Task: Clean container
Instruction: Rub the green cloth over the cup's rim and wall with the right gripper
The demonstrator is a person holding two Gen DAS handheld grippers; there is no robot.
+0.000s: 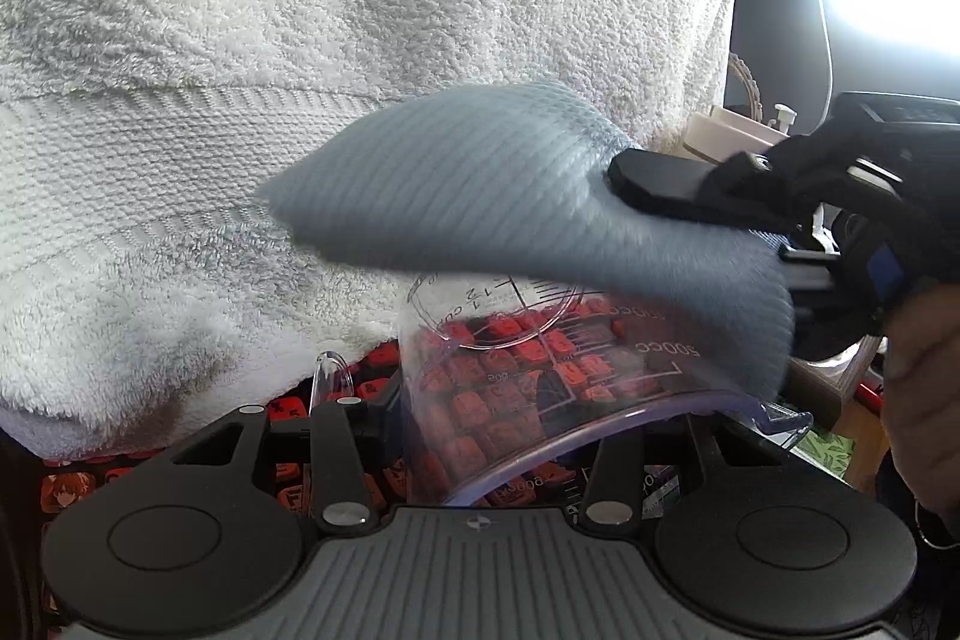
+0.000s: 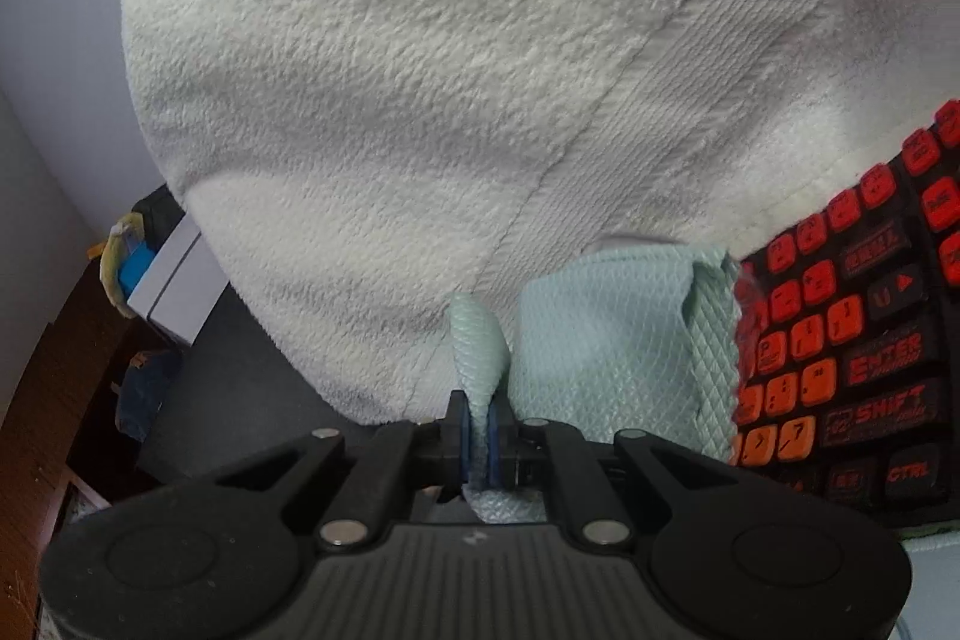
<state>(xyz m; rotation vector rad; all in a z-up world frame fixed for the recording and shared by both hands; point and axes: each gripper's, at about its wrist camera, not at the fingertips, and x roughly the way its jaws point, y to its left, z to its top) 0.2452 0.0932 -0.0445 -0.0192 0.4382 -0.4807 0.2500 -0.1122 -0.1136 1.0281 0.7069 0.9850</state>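
Showing the left gripper (image 1: 516, 436) clasping a clear measuring cup (image 1: 540, 376), printed with graduations, lying tilted above a red-keyed keyboard (image 2: 852, 340); the right gripper (image 2: 477, 436) pinches a pale blue cloth (image 1: 510, 196) draped over it; white towel (image 1: 300, 40) behind.

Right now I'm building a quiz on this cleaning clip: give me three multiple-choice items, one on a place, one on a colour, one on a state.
1. Where does the cleaning cloth lie?
A. over the measuring cup
B. under the keyboard mat
C. folded on the white towel

2. What colour are the mat's printed keys?
A. green
B. red and orange
C. white

3. How do the right tongs stand?
A. wide open
B. shut on the cloth
C. shut on the cup

Key: A, the cloth drapes over the clear measuring cup; B, the keyboard mat shows red-orange keys; B, a fold of cloth sits pinched between the pads.
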